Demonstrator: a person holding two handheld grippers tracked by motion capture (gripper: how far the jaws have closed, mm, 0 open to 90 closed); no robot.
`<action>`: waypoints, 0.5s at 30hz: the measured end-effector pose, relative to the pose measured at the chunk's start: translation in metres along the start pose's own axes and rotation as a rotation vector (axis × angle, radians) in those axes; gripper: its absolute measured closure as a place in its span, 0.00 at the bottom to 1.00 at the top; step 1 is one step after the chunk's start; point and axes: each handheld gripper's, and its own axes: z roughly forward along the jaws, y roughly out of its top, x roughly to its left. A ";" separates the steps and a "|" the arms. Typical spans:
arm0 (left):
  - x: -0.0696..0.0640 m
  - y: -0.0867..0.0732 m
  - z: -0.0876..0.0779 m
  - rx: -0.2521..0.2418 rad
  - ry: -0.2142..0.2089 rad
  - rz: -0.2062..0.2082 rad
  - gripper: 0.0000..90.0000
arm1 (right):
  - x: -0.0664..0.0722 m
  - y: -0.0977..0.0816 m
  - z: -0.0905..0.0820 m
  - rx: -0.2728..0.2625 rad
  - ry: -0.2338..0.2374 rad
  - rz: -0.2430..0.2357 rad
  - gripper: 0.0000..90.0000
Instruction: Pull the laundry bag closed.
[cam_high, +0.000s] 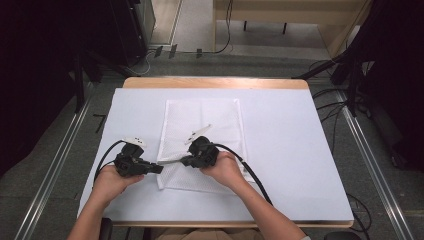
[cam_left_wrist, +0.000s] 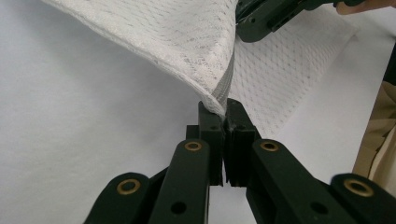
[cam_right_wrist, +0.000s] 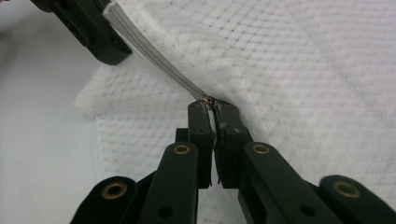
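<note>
A white mesh bag (cam_high: 200, 117) lies flat on the white table (cam_high: 290, 150). Its near-left edge, where the grey zipper tape (cam_high: 170, 162) runs, is lifted off the table. My left gripper (cam_high: 152, 168) is shut on that tape end (cam_left_wrist: 225, 88), its tips (cam_left_wrist: 225, 114) pinching the bag's corner. Facing it from the right, my right gripper (cam_high: 185, 161) is shut on the small metal zipper pull (cam_right_wrist: 207, 99), tips (cam_right_wrist: 211, 105) pressed together. The tape (cam_right_wrist: 154, 60) is stretched taut between the two grippers. In each gripper view the other gripper (cam_left_wrist: 266, 18) (cam_right_wrist: 93, 32) shows close by.
The table's far wooden edge (cam_high: 215, 82) and its near edge frame the work area. Black stands (cam_high: 350, 75) and cables lie on the floor to the right, dark equipment (cam_high: 75, 65) to the left. Bare table surface lies on both sides of the bag.
</note>
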 end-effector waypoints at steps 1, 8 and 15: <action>0.000 0.000 0.000 0.002 0.006 0.000 0.98 | -0.002 -0.002 -0.001 0.001 -0.002 0.005 0.98; 0.000 0.000 0.000 0.003 0.001 -0.001 0.98 | -0.006 -0.005 -0.006 0.004 0.006 0.025 0.98; -0.001 0.000 0.000 0.000 0.002 0.001 0.98 | -0.008 -0.006 -0.009 0.005 -0.012 0.007 0.98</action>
